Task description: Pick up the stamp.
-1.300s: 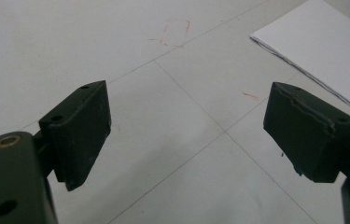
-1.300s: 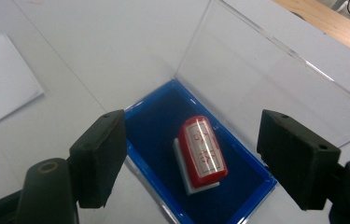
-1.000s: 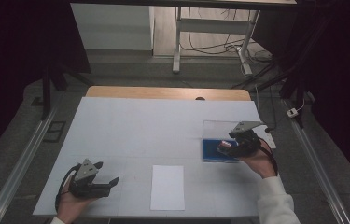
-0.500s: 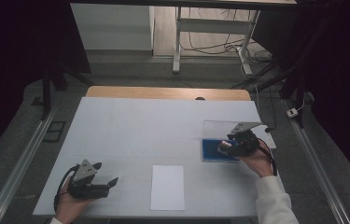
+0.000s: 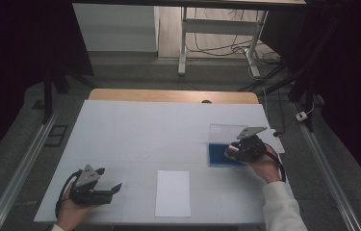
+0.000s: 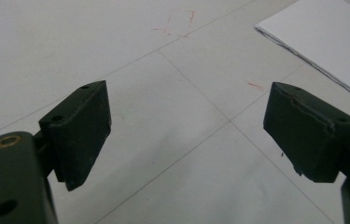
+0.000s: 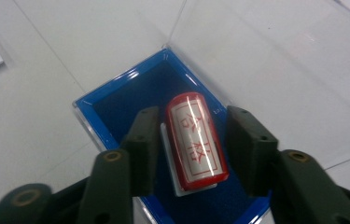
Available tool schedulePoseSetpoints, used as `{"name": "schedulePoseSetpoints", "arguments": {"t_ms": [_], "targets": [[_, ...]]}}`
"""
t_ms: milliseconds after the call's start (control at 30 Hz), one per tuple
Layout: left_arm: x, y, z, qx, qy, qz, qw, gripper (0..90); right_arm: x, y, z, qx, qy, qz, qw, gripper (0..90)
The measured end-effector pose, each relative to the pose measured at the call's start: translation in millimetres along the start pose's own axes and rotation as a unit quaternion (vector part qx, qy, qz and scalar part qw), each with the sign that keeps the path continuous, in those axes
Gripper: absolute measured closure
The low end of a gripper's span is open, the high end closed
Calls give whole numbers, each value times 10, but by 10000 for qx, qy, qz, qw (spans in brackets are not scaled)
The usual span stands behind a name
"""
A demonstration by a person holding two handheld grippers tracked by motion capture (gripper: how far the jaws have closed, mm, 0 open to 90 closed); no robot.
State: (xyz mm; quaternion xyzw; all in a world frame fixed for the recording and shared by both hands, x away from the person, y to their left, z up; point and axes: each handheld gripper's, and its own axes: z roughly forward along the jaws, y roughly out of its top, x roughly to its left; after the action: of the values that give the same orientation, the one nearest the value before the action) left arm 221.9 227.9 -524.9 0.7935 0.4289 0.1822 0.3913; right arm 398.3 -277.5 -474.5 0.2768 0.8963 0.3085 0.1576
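I have the right gripper (image 7: 193, 144) over the blue ink-pad case (image 7: 112, 105) near the worktop's right edge, jaws apart and straddling the red stamp (image 7: 196, 140), its long axis parallel to them; left gripper (image 5: 106, 185), open, idles near the front-left corner.

The right gripper (image 5: 232, 150) has eased a little toward the person and lower since a second ago, so its jaws now sit over the blue box (image 5: 215, 155) with the stamp (image 7: 196, 140) between them, small gaps on both sides. The left gripper (image 5: 111, 184) has slid slightly toward the table's near edge, its jaws wide apart, pointing toward the paper (image 5: 173, 193).
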Motion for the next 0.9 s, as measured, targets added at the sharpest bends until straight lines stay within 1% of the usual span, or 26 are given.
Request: {"name": "schedulePoseSetpoints", "arguments": {"t_ms": [233,333,400,700,900], "targets": [[3,-3,1,3,2,-12,10000,152,10,-10,0,16,-12,-155,9999,639],[5,-4,3,7,0,-14,10000,152,11,-17,-8,17,6,-146,9999,668],[5,-5,1,7,0,-15,10000,152,7,-18,-8,2,12,-203,9998,679],[9,-8,0,12,7,-15,10000,152,27,-7,-14,5,16,-274,9996,692],[10,-9,-1,13,4,-15,10000,152,32,-6,-24,-1,-63,-279,9996,694]]}}
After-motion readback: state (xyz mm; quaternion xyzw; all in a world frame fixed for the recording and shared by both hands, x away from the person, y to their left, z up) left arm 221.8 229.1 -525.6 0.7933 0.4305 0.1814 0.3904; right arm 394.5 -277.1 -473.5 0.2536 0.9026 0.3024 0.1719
